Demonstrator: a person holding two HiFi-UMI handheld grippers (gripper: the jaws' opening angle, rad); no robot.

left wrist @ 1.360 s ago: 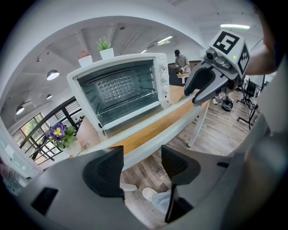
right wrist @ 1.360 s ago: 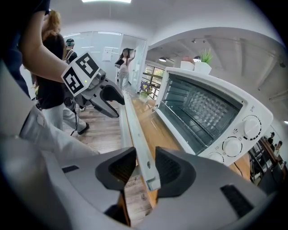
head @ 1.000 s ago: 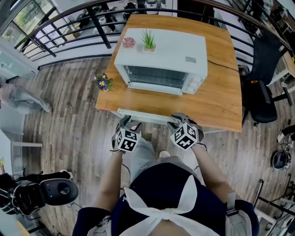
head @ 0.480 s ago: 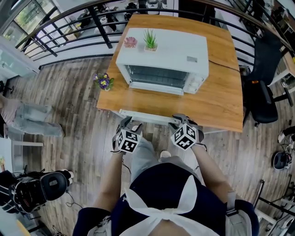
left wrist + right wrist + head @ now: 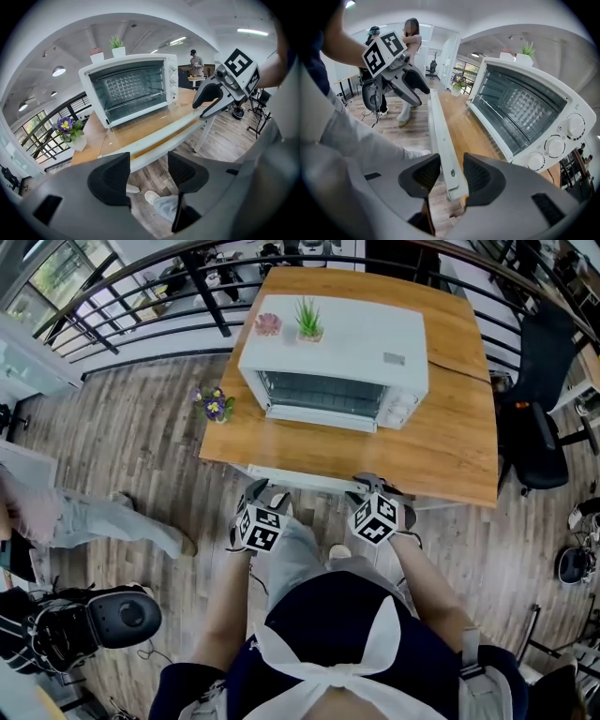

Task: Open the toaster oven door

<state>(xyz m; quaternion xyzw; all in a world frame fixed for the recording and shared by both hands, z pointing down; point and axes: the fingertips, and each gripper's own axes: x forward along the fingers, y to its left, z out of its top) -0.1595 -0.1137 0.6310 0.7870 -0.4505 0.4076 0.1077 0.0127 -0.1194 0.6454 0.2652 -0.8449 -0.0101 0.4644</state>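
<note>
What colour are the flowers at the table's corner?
The flowers are purple with yellow centres, clearest in the left gripper view.

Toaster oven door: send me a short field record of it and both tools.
door: swung down, lying flat over the table
handle: white bar at the table's near edge
right tool: astride the handle's end; jaws have just been opening, not gripping
left tool: open, empty, short of the handle
</note>
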